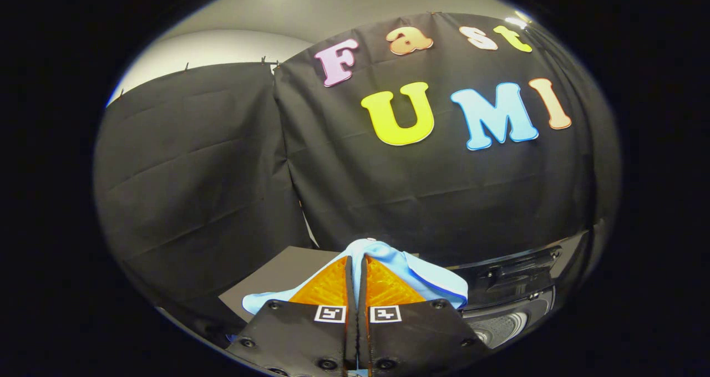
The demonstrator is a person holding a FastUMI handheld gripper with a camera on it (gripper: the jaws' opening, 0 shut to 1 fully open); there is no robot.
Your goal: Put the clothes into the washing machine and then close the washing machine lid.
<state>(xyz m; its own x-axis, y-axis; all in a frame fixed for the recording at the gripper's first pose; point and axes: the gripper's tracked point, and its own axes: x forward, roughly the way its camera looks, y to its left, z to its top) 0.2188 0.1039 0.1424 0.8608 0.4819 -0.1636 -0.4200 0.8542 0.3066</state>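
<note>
Claw [356,266]: fingers drawn nearly together, clamped on the cloth, which is pinched in the narrow gap between them.
Cloth [427,277]: light blue, bunched over the fingertips, draping down both sides of the fingers, held up off the surface.
Surface [277,277]: a grey slab, below and behind the cloth, to the left of the fingers.
Washer [516,288]: dark, to the right of the fingers; its opening with the pale ribbed drum [502,327] shows low beside the right finger; lid not down.
Wall [222,172]: black cloth hanging behind everything.
</note>
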